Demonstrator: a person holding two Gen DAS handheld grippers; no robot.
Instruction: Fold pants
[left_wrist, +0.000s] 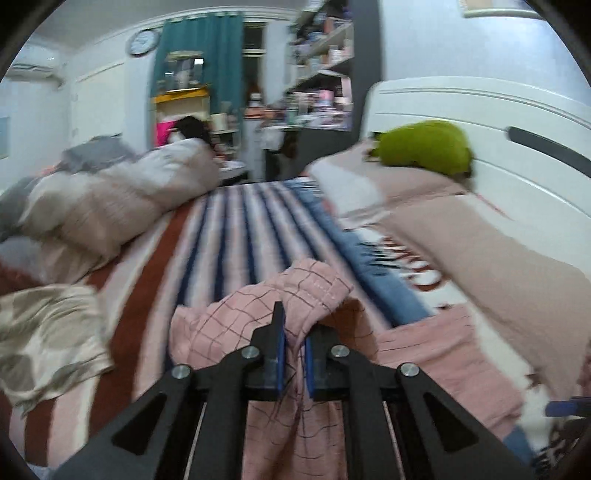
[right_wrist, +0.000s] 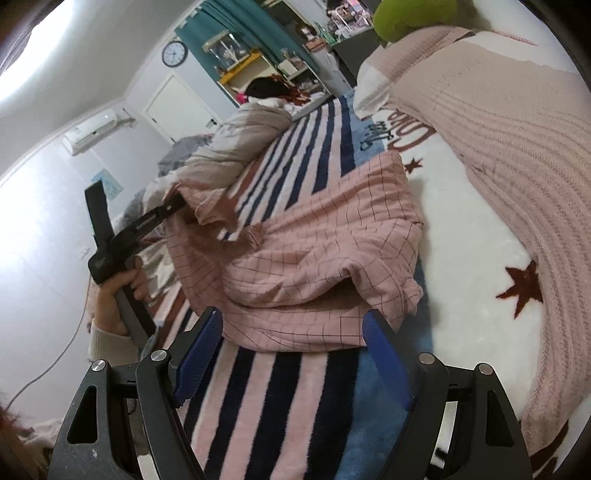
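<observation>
Two tools: left gripper (left_wrist: 294, 354) and right gripper (right_wrist: 293, 354), each hand-held over the bed.
Task item: pink checked pants (right_wrist: 314, 251) — lying on the striped blanket (right_wrist: 280, 398), partly doubled over, one end lifted off the bed.
Left jaws: drawn narrow, pinching a bunched edge of the pants; blue pads (left_wrist: 280, 350) press cloth from both sides.
Right jaws: spread wide, holding nothing; the near edge of the pants lies just ahead of the tips, between them in line, and no contact is visible.
Left hand (right_wrist: 114, 295): seen in the right wrist view, gripping the tool handle at the far left of the pants.
Surroundings: knitted pink throw (right_wrist: 517, 155) to the right, rumpled duvet (left_wrist: 110, 206) to the left, green plush toy (left_wrist: 424, 147) by the headboard.
Risk 1: thin pinch on the left — a sideways pull could slip the hem free and drop the fold.
Risk 2: right jaws closing low could catch the blanket pile along with the cloth.
Risk 3: wrinkles in the middle may get locked in if the layers are laid over unsmoothed.
Long axis: judged to run left to right across the right wrist view, from the lifted end toward the star-printed area; waist and cuffs cannot be told apart.
</observation>
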